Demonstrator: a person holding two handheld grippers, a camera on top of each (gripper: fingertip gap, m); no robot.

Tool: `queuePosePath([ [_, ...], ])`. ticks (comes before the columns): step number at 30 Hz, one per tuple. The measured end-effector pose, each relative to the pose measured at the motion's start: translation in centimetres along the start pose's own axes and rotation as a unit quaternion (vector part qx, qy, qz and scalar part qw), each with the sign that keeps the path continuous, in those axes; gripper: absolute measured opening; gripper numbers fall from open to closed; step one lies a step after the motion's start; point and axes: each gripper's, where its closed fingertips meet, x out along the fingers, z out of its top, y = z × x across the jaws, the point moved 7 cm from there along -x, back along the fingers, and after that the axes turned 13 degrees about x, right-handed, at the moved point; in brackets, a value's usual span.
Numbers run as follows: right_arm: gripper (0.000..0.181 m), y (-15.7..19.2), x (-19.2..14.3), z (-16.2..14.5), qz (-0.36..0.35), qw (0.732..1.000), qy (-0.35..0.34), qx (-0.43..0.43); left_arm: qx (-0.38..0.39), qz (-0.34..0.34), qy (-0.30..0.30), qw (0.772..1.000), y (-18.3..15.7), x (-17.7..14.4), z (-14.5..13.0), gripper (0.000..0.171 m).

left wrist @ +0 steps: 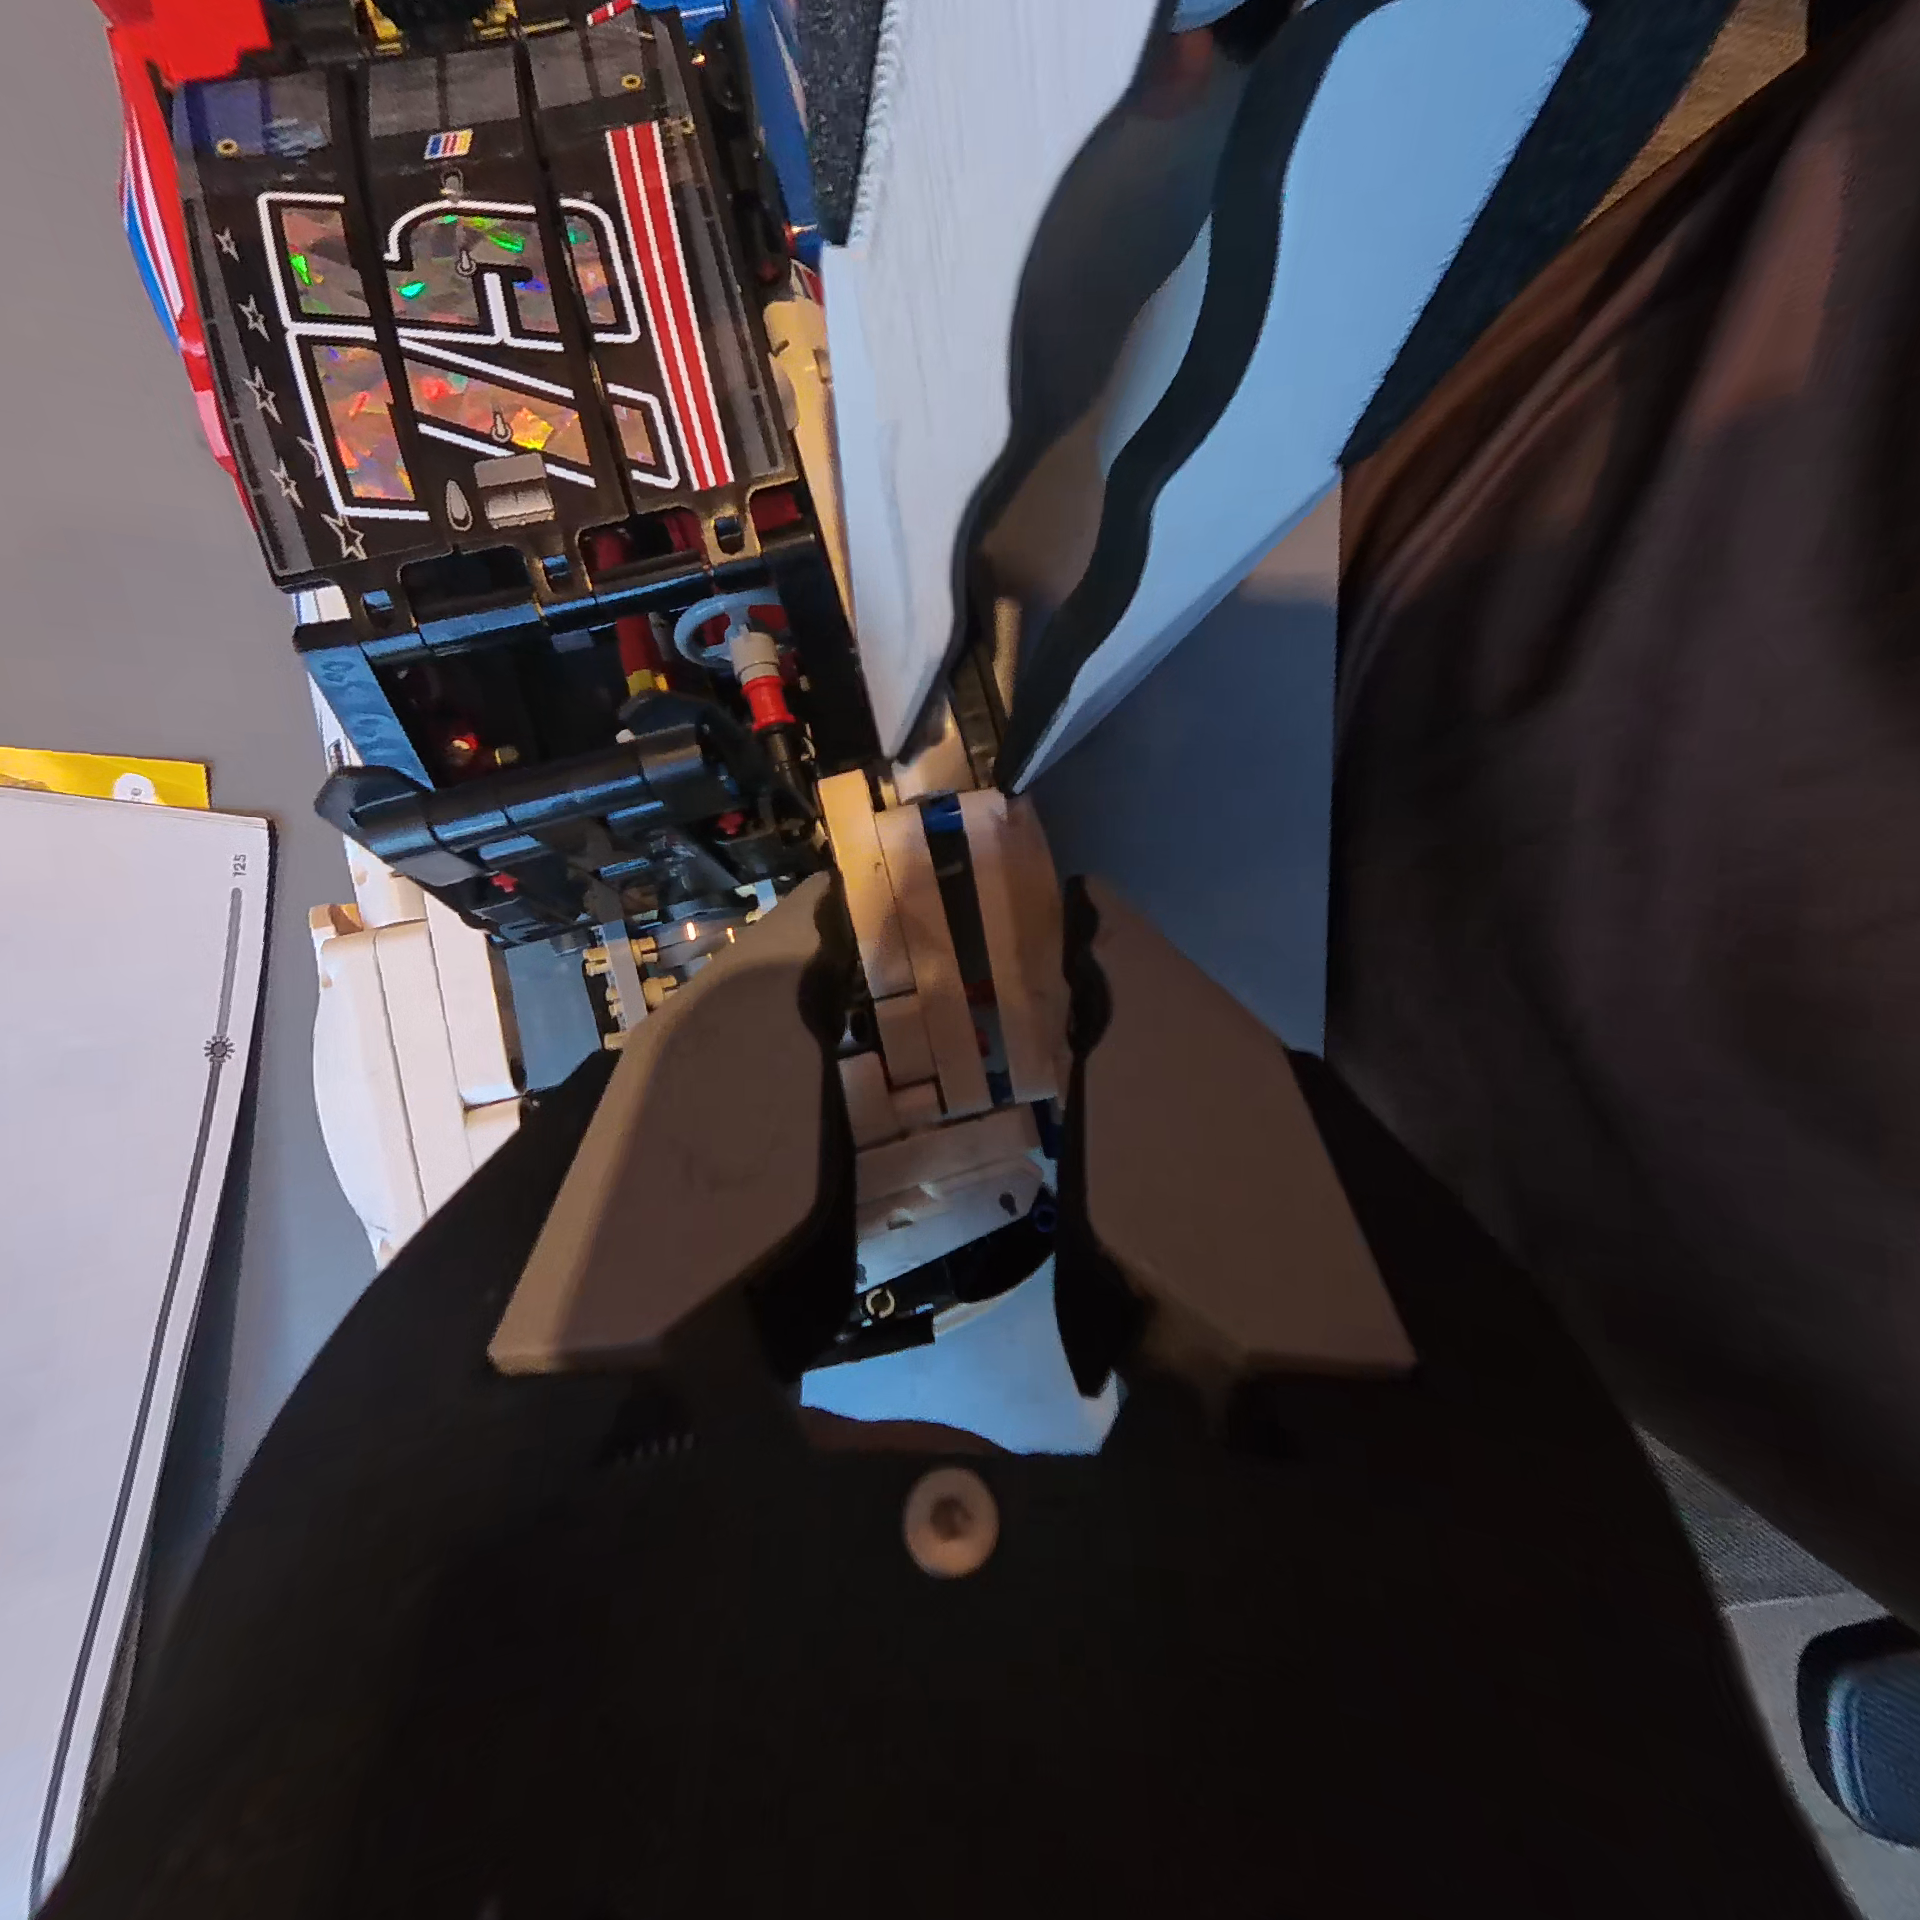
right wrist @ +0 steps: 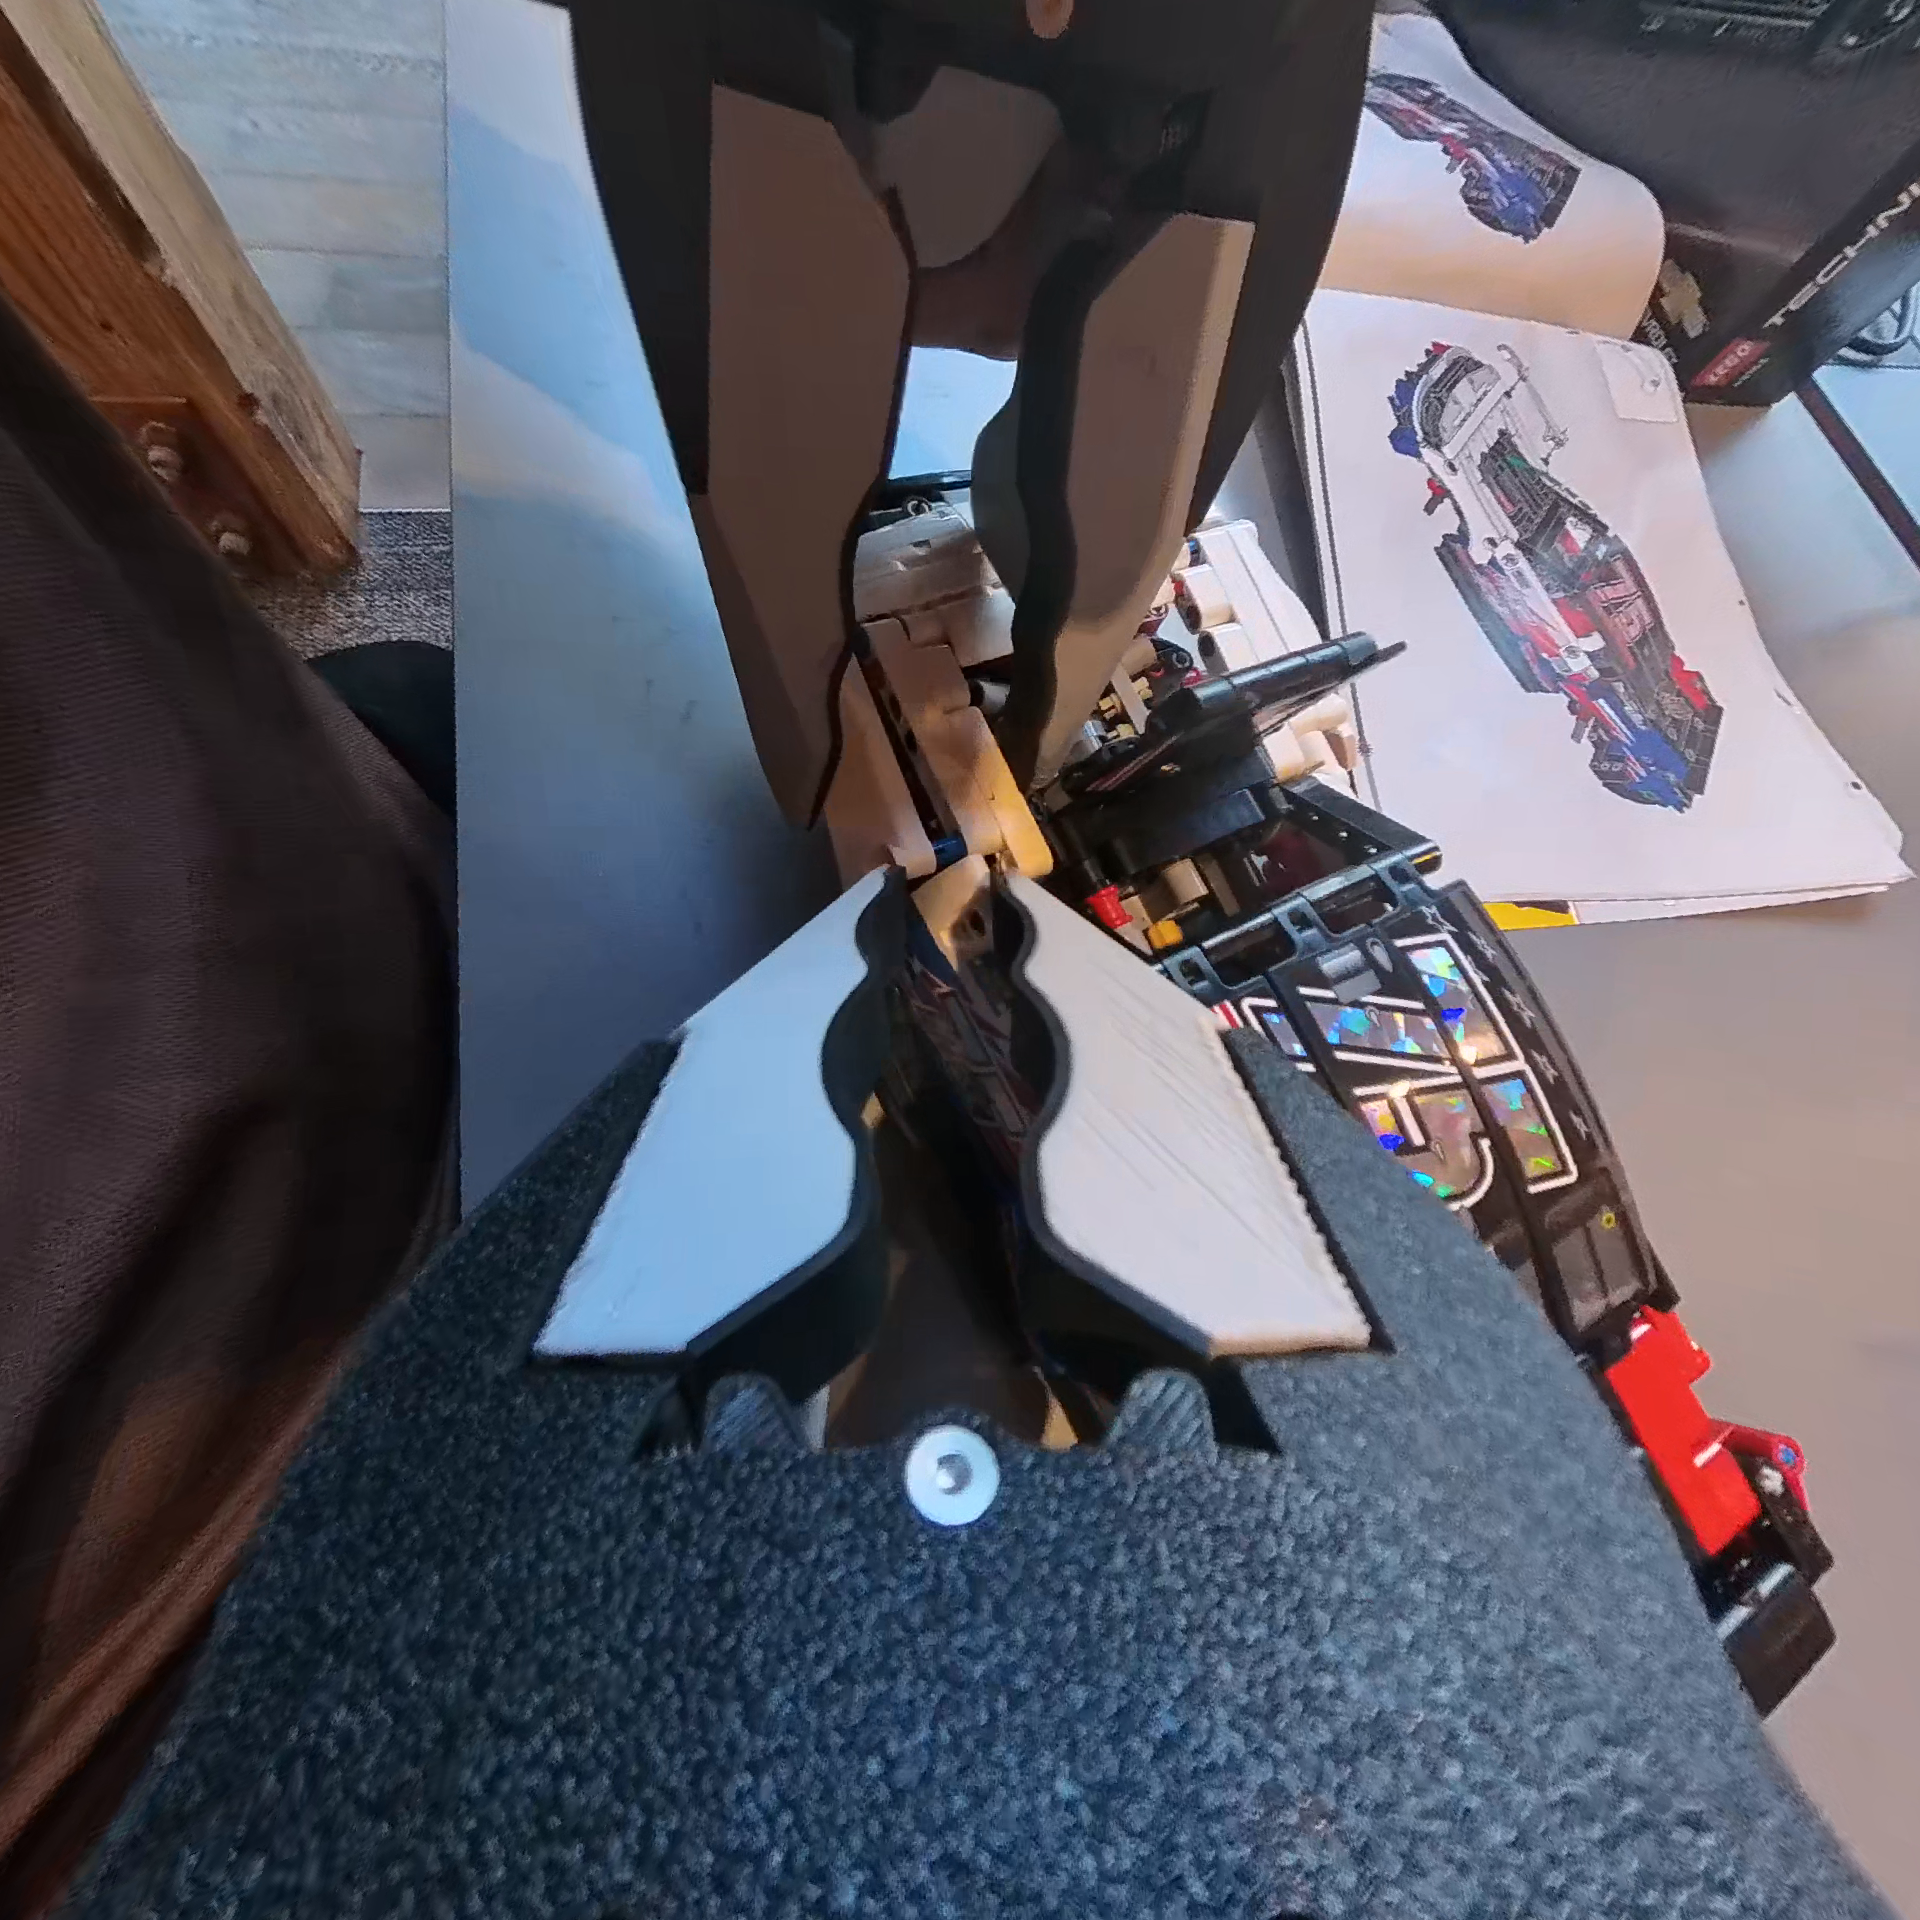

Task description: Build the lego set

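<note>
Lego car, part-built, lay on grey table beside open instruction booklet; wooden floor beyond. Left gripper clamped its white side section; right gripper, opposite, closed on the adjoining side panel

The left gripper is showing tan fingers with wavy black pads, a black body and a silver screw. The right gripper is showing white fingers and a gritty black body.
</note>
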Motion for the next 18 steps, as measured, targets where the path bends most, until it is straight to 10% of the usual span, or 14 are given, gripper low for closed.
queuePosePath([
  [4,0.0,-3.2,-1.4,1.0,-0.176,0.98,-0.049,-0.073,0.025,0.002,0.008,1.0,-0.7,0.4,0.7,0.036],
  [6,0.0,-1.9,-0.9,1.3,-0.066,0.996,-0.053,-0.038,0.018,0.015,0.016,1.0,-0.3,0.4,0.7,0.036],
  [18,0.037,0.1,-0.8,0.4,0.012,0.999,-0.022,-0.026,0.01,0.007,0.031,0.999,-0.4,0.0,0.2,0.039],
])
